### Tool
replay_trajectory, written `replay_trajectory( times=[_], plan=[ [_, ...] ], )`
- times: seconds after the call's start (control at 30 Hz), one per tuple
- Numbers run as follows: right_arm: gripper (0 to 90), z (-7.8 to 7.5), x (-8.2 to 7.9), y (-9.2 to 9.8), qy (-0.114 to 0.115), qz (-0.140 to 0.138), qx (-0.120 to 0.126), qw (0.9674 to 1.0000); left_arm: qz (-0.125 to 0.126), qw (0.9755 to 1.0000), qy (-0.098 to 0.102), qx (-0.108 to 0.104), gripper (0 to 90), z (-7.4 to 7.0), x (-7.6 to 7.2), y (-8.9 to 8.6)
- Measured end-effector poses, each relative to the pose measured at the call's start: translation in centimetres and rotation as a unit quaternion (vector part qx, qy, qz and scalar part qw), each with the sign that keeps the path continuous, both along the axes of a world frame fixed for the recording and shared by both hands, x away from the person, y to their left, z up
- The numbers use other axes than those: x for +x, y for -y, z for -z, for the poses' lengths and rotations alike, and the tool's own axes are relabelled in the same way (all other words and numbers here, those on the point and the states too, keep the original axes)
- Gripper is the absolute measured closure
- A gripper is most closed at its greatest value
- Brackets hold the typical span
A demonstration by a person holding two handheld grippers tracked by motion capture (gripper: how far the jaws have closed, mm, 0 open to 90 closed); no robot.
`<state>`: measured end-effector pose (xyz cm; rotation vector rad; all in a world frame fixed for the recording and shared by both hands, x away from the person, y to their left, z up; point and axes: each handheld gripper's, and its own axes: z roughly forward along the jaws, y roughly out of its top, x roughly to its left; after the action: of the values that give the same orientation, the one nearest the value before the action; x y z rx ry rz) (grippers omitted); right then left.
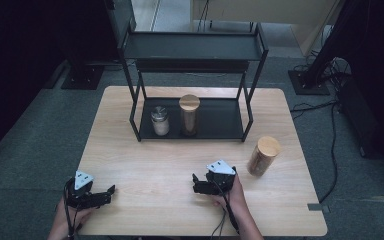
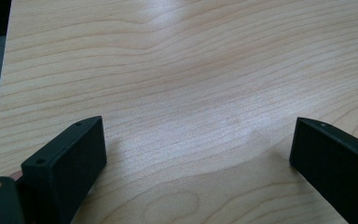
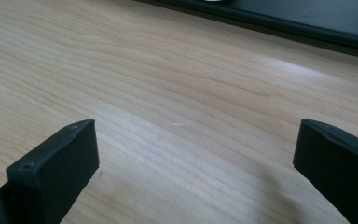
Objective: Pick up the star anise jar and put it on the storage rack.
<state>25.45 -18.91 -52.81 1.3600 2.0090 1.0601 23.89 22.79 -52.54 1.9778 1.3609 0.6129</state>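
My left gripper (image 1: 106, 195) rests near the table's front left corner, held by a hand. In the left gripper view its gripper (image 2: 196, 140) stands open with bare wood between the jaws. My right gripper (image 1: 197, 183) sits at the front middle of the table, also in a hand. The right gripper view shows it (image 3: 196, 142) open over bare wood. A tall canister with a wooden lid (image 1: 263, 155) stands on the table to the right of my right gripper. A second tall canister (image 1: 189, 115) and a small glass jar with a metal lid (image 1: 160, 121) stand on the lower tier of a black shelf (image 1: 220, 120).
The black shelf has an upper tier (image 1: 192, 47) with nothing on it. Its lower edge (image 3: 279, 21) crosses the top of the right gripper view. The wooden table (image 1: 150, 160) is bare between shelf and grippers. Cables (image 1: 330, 107) lie on the floor to the right.
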Motion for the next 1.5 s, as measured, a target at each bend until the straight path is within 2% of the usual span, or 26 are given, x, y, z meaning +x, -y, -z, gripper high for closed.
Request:
replay_trajectory(
  times=[0.77,0.9,1.5],
  plan=[
    [0.0,0.1,-3.4,3.6,0.003,0.015,-0.008,0.9998,0.000,1.0000,0.000,0.000,3.9,0.0,0.0,0.0],
    [0.0,0.1,-4.0,4.4,0.011,0.010,-0.005,0.9999,0.000,1.0000,0.000,0.001,3.8,0.0,0.0,0.0],
    [0.0,0.2,-5.7,8.6,0.005,0.035,-0.009,0.9993,-0.001,1.0000,0.000,-0.001,3.8,0.0,0.0,0.0]
  ],
)
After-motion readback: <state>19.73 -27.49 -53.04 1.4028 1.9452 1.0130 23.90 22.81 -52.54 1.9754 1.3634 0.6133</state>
